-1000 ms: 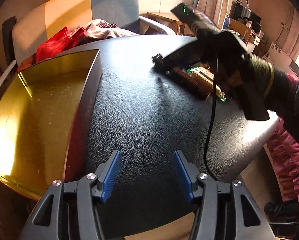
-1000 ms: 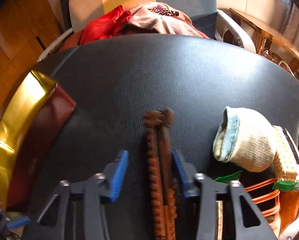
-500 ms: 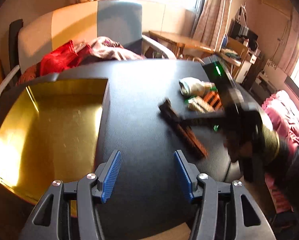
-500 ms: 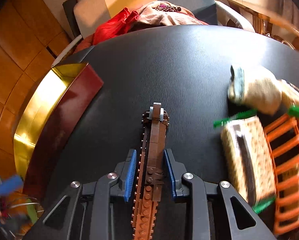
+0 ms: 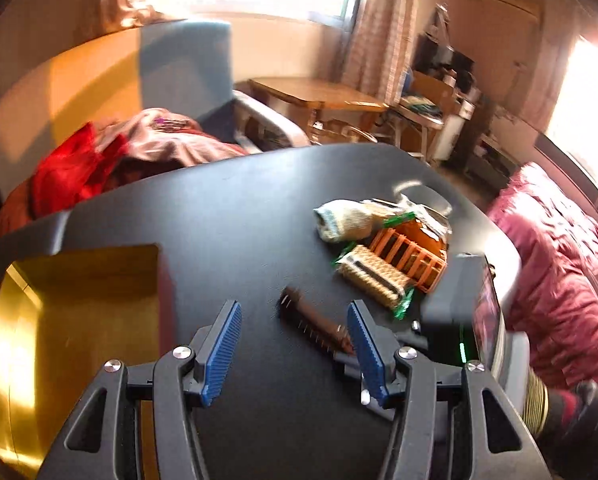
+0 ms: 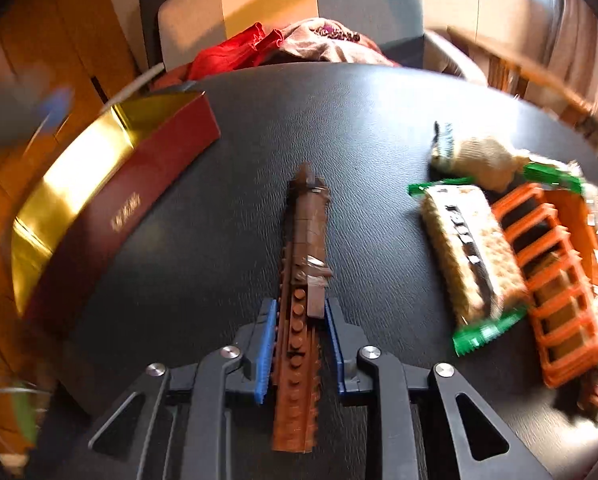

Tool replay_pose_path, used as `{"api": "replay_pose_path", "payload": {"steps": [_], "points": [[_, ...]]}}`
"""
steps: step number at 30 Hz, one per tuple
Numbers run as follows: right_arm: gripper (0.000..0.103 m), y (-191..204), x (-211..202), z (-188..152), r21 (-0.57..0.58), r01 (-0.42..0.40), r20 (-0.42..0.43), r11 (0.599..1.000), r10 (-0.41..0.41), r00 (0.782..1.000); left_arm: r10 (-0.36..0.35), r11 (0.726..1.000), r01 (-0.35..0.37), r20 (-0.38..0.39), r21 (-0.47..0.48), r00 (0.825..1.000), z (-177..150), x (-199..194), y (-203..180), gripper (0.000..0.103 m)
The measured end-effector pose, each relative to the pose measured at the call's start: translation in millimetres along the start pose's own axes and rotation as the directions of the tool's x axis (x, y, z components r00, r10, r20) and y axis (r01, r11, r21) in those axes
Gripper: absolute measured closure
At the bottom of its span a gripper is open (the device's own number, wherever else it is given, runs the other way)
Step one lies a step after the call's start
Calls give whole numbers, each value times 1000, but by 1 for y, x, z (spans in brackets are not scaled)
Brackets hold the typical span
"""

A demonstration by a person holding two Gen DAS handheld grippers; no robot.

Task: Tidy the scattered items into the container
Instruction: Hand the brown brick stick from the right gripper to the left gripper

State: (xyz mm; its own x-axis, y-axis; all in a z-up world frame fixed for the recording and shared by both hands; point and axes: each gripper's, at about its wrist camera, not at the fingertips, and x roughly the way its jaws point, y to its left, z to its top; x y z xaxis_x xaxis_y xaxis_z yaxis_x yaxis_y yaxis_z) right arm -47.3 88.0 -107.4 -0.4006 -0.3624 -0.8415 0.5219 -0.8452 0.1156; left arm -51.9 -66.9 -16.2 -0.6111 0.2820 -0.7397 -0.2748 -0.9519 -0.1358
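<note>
Right gripper (image 6: pixel 301 354): closed on the brown brick strip (image 6: pixel 301 280); the blue pads have just finished closing and press both long sides near its lower half, so the strip juts straight ahead toward the upper middle of the right wrist frame.
Why held so: gripping across the narrow width leaves the long free end leading, which probably suits sliding it nose-first over a box wall.
Left gripper (image 5: pixel 295 344): jaws wide apart with nothing between them; only black tabletop (image 5: pixel 239 208) shows in the gap, so it looks to be standing by.
Container (image 6: pixel 111 208): a red-sided box with a gold lining, open on top, at the left of the right wrist frame; in the left wrist frame its gold floor fills the lower left and looks bare.
Remaining items: beige sock (image 6: pixel 483 156), green-ended snack bar (image 6: pixel 471 248) and orange plastic rack (image 6: pixel 559 276) are bunched touching one another at the right of the frame, well apart from the box.
Edges: the near red wall stands between strip and gold floor, so the strip likely must clear that rim.
Open room: bare tabletop lies between strip and box, with nothing in the way; the table's rounded far edge sits near a chair piled with red and pink clothes (image 6: pixel 299 44).
Risk: the long overhang may swing or catch the wall.
</note>
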Motion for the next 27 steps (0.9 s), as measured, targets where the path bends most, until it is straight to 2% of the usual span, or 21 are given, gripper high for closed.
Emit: {"api": "replay_pose_path", "payload": {"steps": [6,10,12,19,23,27], "points": [[79,-7,-24,-32,30,33,42,999,-35,999,-95,989,106,-98,106,991,24,47,-22,47],[79,-8,-27,-41,57,50,57,997,-54,997,-163,977,185,-189,107,968,32,84,-35,47],[79,-11,-31,-45,55,70,62,996,-74,995,-178,974,204,-215,102,960,35,97,-38,47],[79,-6,-25,-43,63,69,66,996,-74,995,-142,973,185,-272,139,952,48,141,-60,47],[78,-6,-24,-42,79,58,67,995,-64,996,-111,973,170,-328,155,938,49,168,-62,47],[68,-9,-30,-39,113,39,88,993,-49,995,-108,970,179,-368,164,924,51,186,-62,47]]}}
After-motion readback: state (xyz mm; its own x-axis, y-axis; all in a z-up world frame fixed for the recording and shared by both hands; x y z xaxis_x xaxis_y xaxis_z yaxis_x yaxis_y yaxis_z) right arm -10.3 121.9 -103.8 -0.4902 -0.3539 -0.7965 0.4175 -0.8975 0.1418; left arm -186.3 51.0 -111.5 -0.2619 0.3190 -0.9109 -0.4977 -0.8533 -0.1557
